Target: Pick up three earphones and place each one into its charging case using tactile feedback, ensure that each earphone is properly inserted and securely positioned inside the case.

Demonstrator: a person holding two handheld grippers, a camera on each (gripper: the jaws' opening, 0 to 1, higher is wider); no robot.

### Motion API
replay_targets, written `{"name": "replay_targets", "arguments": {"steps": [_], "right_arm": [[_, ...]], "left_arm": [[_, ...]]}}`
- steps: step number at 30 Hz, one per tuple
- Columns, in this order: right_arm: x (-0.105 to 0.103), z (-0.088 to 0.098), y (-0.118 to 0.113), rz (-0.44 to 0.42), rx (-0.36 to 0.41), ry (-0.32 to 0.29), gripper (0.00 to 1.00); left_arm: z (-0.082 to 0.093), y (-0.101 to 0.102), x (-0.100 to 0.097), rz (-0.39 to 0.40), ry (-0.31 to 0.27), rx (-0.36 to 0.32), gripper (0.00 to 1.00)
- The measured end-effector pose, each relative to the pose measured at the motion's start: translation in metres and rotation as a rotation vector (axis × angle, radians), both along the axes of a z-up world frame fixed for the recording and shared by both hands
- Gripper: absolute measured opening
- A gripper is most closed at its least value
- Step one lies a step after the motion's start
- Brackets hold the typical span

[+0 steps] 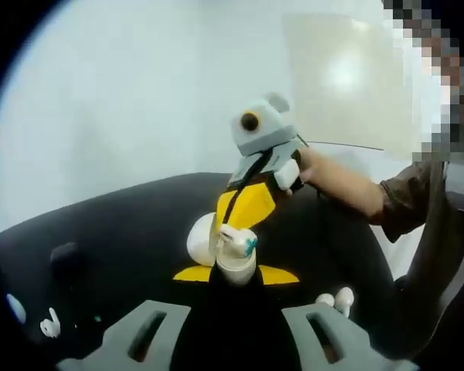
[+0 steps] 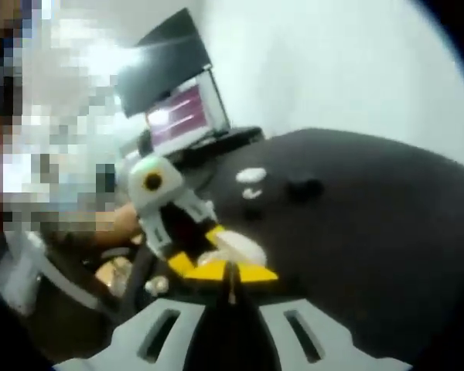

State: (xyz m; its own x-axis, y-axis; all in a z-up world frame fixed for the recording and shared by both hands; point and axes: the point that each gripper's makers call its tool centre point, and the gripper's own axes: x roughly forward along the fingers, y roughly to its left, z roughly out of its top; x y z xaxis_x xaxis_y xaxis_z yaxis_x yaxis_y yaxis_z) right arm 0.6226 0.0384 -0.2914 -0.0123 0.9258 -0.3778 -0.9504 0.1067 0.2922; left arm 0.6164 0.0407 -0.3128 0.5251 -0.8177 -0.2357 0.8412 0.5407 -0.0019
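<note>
A white charging case point(image 1: 233, 267) with its lid point(image 1: 201, 238) swung open is pinched between the yellow tips of my left gripper point(image 1: 236, 275), above the black table point(image 1: 116, 224). My right gripper point(image 1: 238, 232) reaches in from the upper right, shut on a white earphone point(image 1: 237, 238) held at the case's mouth. In the right gripper view, my right gripper point(image 2: 232, 273) has its yellow tips closed together against the white case point(image 2: 238, 246), with my left gripper point(image 2: 187, 259) coming in from the left. How deep the earphone sits is hidden.
A loose white earphone point(image 1: 50, 326) lies at the table's near left, by a dark case point(image 1: 66, 255). Two more white earphones point(image 1: 336, 297) lie at the right. A white case point(image 2: 251, 176), a dark case point(image 2: 303, 187) and a laptop point(image 2: 187, 116) stand farther off.
</note>
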Motion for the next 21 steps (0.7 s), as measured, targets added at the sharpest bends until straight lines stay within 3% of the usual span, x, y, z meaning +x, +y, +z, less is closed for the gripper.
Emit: {"name": "replay_targets", "arguments": {"steps": [6, 8, 10, 14, 16, 18, 21], "right_arm": [[-0.001, 0.007, -0.008, 0.028, -0.007, -0.078, 0.05], [0.008, 0.009, -0.011, 0.0, -0.018, -0.132, 0.05], [0.009, 0.009, -0.011, 0.018, -0.034, -0.206, 0.05], [0.009, 0.011, -0.008, 0.014, -0.105, -0.415, 0.05], [0.008, 0.014, -0.007, 0.026, -0.149, -0.554, 0.05], [0.008, 0.017, -0.005, 0.025, -0.166, -0.631, 0.05], [0.012, 0.015, -0.003, 0.006, -0.206, -0.696, 0.05]], "left_arm": [[0.0, 0.0, -0.001, -0.001, 0.003, 0.0, 0.17], [0.0, 0.0, 0.0, 0.002, 0.002, -0.003, 0.17], [0.0, 0.001, 0.001, 0.007, 0.005, -0.004, 0.17], [0.0, 0.002, 0.003, 0.017, 0.035, -0.02, 0.17], [0.0, 0.004, 0.006, 0.032, 0.061, -0.038, 0.17], [0.0, 0.006, 0.007, 0.041, 0.065, -0.044, 0.17], [0.0, 0.006, 0.007, 0.042, 0.064, -0.044, 0.17]]}}
